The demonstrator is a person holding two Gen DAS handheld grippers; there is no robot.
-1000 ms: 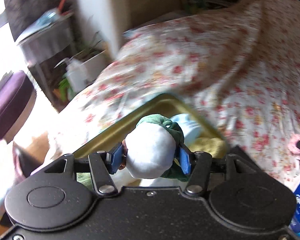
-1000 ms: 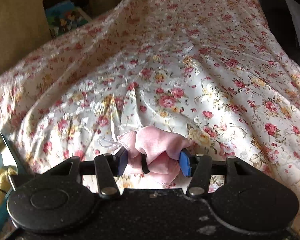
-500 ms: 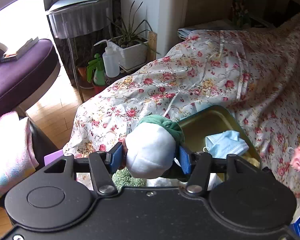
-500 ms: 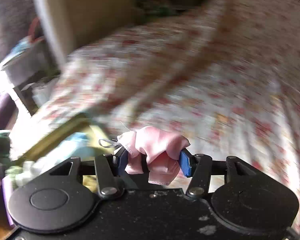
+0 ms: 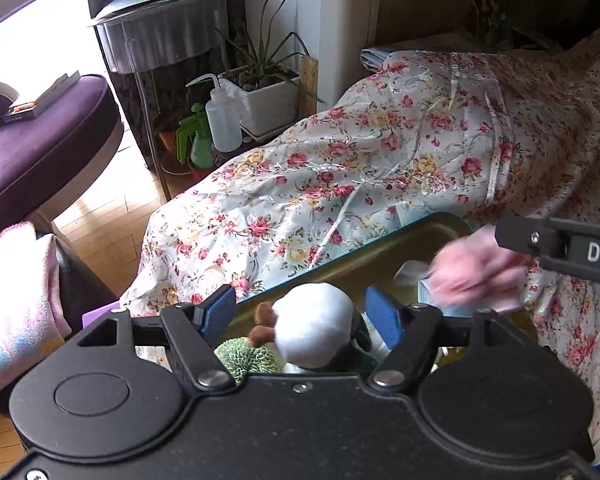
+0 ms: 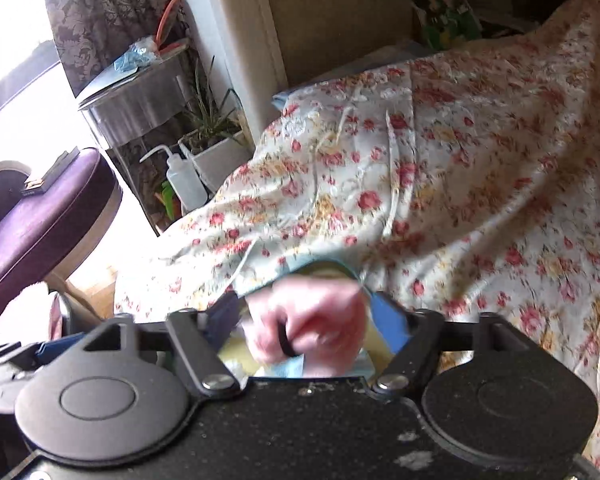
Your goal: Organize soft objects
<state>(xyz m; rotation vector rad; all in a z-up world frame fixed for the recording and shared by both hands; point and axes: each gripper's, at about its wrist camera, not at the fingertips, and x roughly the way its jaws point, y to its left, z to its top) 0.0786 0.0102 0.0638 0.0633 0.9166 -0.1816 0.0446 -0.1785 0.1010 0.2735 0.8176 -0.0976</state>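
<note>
— Over the gold tray [image 5: 342, 258], what are the left gripper's [image 5: 302, 312] jaws doing?
— Opening; the white plush toy [image 5: 314, 330] sits between them, pads clear of it.
— And to its right?
— The right gripper's [image 6: 306, 322] jaws are opening too, the pink cloth bundle [image 6: 306, 330] loose between them above the tray.

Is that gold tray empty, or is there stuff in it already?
Not empty. The gold tray holds a blue face mask and a green knitted piece.

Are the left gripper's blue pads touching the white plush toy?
Apart. The left wrist view shows gaps between the opening left gripper's pads and the white plush toy.
</note>
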